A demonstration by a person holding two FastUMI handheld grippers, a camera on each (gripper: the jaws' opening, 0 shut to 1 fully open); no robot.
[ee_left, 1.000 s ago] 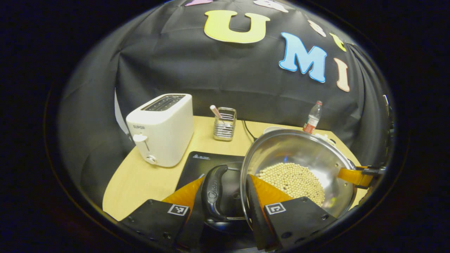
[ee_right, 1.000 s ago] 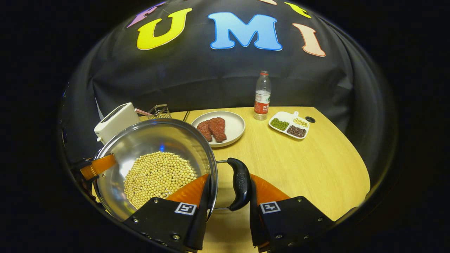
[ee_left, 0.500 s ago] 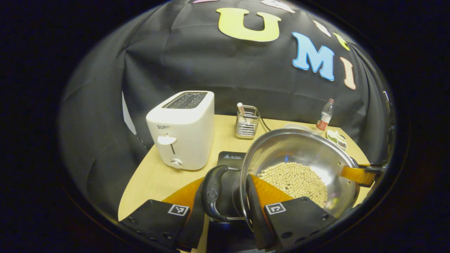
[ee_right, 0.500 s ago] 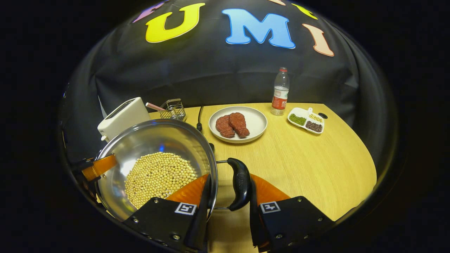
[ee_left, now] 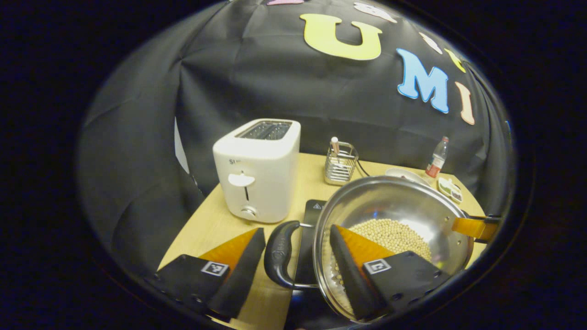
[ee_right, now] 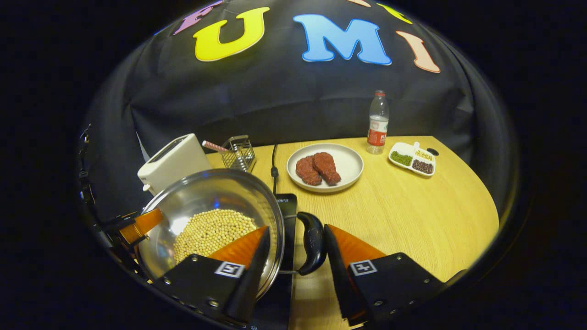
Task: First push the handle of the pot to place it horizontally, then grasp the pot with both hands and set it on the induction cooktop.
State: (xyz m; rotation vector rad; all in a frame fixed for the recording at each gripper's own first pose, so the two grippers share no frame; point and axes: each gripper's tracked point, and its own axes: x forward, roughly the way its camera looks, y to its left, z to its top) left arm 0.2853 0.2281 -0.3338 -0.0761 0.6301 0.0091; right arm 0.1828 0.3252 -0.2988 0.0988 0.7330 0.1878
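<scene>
A steel pot [ee_left: 394, 201] holding pale beans [ee_left: 394, 231] rests on the black induction cooktop [ee_left: 314, 208]. My left gripper [ee_left: 297, 230] is open around the pot's left black handle [ee_left: 279, 254]; one finger is outside the handle, the other over the beans inside the rim. In the right gripper view the same pot [ee_right: 215, 192] sits on the cooktop [ee_right: 286, 201]. My right gripper [ee_right: 296, 228] is open astride the right black handle [ee_right: 314, 243], one finger inside the pot and the other just beside the handle. Each view shows the other gripper's finger at the far rim.
A white toaster [ee_left: 257, 176] and a wire holder [ee_left: 339, 165] stand behind the cooktop, whose cable [ee_right: 274, 160] runs back. To the right are a plate [ee_right: 351, 160] of meat, a water bottle [ee_right: 378, 121] and a divided dish [ee_right: 412, 158] on the wooden table [ee_right: 412, 215].
Both grippers carried the pot toward the toaster and lowered it onto the cooktop, then opened, letting go of the handles and rim.
</scene>
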